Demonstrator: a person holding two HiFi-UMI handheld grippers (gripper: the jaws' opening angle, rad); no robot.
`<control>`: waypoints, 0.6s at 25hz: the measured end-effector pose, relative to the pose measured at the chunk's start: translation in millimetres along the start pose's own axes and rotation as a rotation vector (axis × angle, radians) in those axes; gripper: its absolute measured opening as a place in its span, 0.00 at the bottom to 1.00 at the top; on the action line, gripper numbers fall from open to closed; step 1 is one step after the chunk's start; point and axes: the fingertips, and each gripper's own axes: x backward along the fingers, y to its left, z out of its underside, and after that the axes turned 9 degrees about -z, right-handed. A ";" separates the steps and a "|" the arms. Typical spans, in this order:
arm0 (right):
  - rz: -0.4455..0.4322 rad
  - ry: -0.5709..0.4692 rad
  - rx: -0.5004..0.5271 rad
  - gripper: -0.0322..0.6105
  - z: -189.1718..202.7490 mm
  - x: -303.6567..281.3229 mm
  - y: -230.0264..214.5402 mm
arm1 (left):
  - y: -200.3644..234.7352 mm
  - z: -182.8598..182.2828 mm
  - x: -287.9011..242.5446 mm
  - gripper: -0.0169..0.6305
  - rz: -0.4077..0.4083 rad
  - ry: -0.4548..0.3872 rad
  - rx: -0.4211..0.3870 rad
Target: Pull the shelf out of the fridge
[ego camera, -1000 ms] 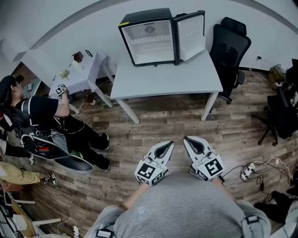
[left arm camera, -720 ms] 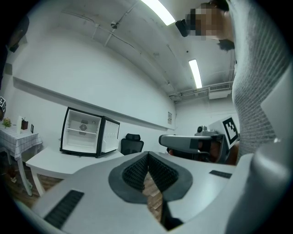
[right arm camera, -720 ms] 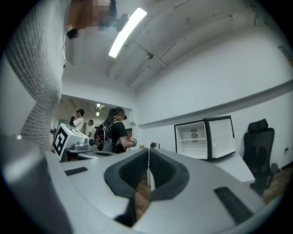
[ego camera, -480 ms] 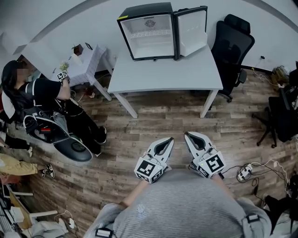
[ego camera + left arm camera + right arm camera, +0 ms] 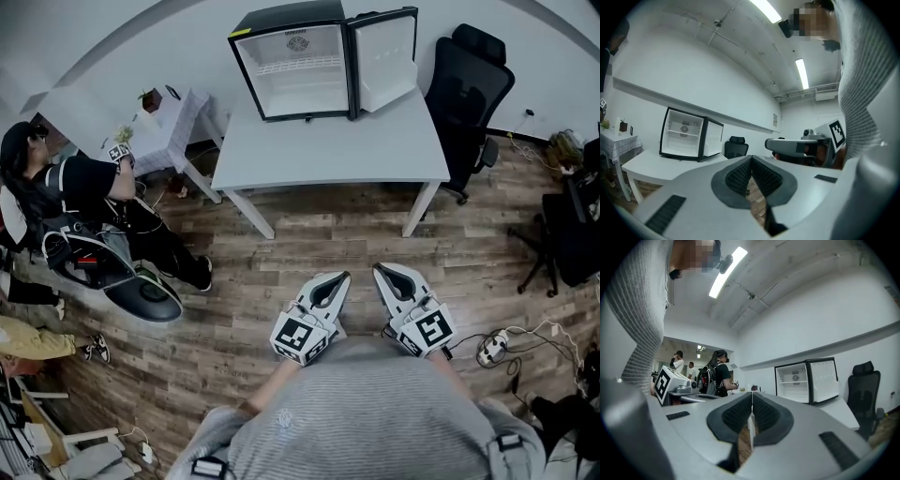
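Your left gripper (image 5: 339, 278): jaws pressed together, nothing between them | your right gripper (image 5: 380, 270): likewise closed and empty, just beside the left, above the wood floor (image 5: 328, 248) | fridge (image 5: 292, 58): door open, at the back of the tabletop (image 5: 337, 150), well apart from both grippers | shelf (image 5: 302, 67): seems seated inside the fridge, upper half.

The room is lit brightly and evenly by ceiling light strips (image 5: 801, 73), which are blown out to white glare in both gripper views. Only soft, faint shadows are cast beneath the table (image 5: 328, 155). Straight lines are bent strongly by fisheye distortion, and the corners are darkened to black.
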 end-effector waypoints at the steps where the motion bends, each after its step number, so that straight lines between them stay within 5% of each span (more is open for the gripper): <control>1: 0.008 0.001 -0.001 0.07 1.4 -3.0 -5.4 | 4.5 0.6 -4.9 0.04 0.005 0.000 -0.001; 15: 0.087 0.012 0.025 0.07 6.5 -134.1 -112.4 | 148.0 -24.8 -114.1 0.04 0.055 -0.024 -0.001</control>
